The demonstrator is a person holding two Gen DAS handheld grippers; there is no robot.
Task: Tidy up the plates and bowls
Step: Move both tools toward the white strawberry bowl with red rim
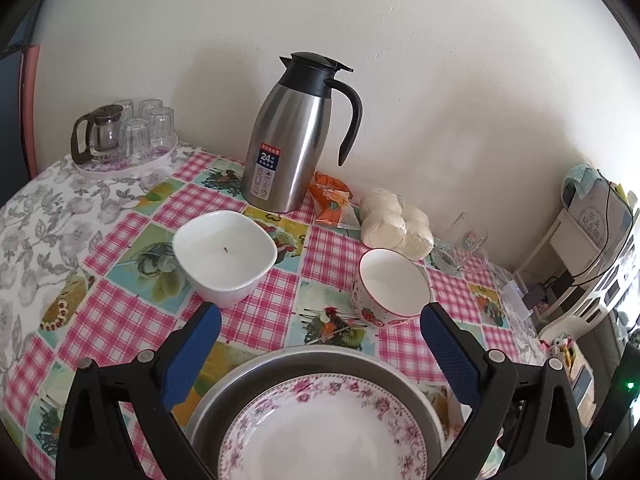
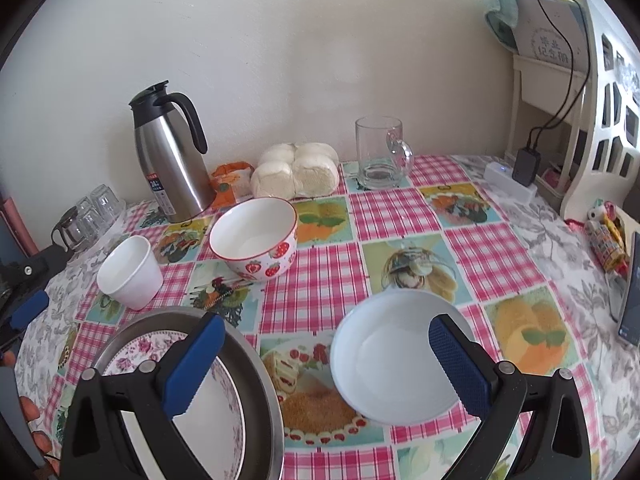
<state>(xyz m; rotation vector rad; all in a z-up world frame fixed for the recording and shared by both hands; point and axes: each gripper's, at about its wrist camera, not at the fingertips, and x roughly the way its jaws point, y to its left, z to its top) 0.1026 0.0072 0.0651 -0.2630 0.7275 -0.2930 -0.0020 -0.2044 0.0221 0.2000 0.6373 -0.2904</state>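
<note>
My left gripper [image 1: 320,312] is open and empty, hanging over a pink-flowered plate [image 1: 320,432] that lies inside a round metal dish [image 1: 296,362]. Beyond its fingers stand a white square bowl [image 1: 226,252] and a strawberry-print bowl [image 1: 390,288]. My right gripper [image 2: 326,322] is open too, holding nothing. Its right finger overlaps the edge of a shallow white bowl [image 2: 384,360] in the picture, and its left finger crosses the metal dish [image 2: 256,372] with the flowered plate [image 2: 132,352]. The strawberry bowl [image 2: 256,240] and white square bowl [image 2: 128,272] sit farther back. The left gripper [image 2: 32,286] shows at the left edge.
Against the wall stand a steel thermos jug [image 1: 296,136], bagged buns [image 1: 396,224], an orange packet [image 1: 330,200], a glass mug [image 2: 380,152] and a tray of glasses [image 1: 128,136]. A white shelf [image 2: 560,120] and a power strip [image 2: 508,180] are at the right. A hand's fingers [image 2: 32,408] show bottom left.
</note>
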